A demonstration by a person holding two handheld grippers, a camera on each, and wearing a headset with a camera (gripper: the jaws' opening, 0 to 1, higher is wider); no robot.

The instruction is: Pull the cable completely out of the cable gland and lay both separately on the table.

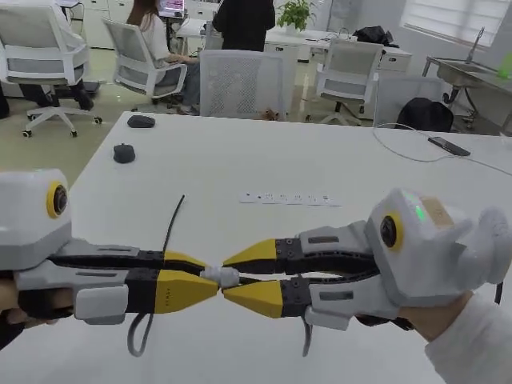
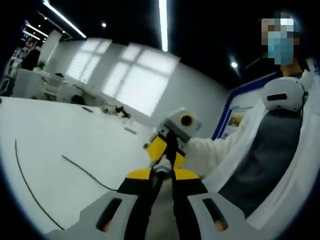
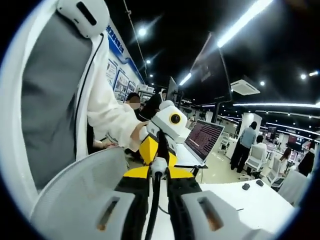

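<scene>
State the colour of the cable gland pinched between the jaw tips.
The cable gland is light grey, nearly white; clearest in the head view.

My head view is bright and even, daylight from the blinds (image 1: 456, 20) glaring softly off the white table (image 1: 320, 160). My two gripper views bend hard at the edges, with ceiling strips (image 2: 163, 25) blown out.

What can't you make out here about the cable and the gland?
- Head view: how much cable sits inside the cable gland; the jaws of the left gripper and right gripper close over both its ends.
- Head view: where the cable runs beneath the grippers; their bodies cover it.
- Both gripper views: the gland's details, too small and blurred.
- Head view: print on the white strip, too small.
</scene>
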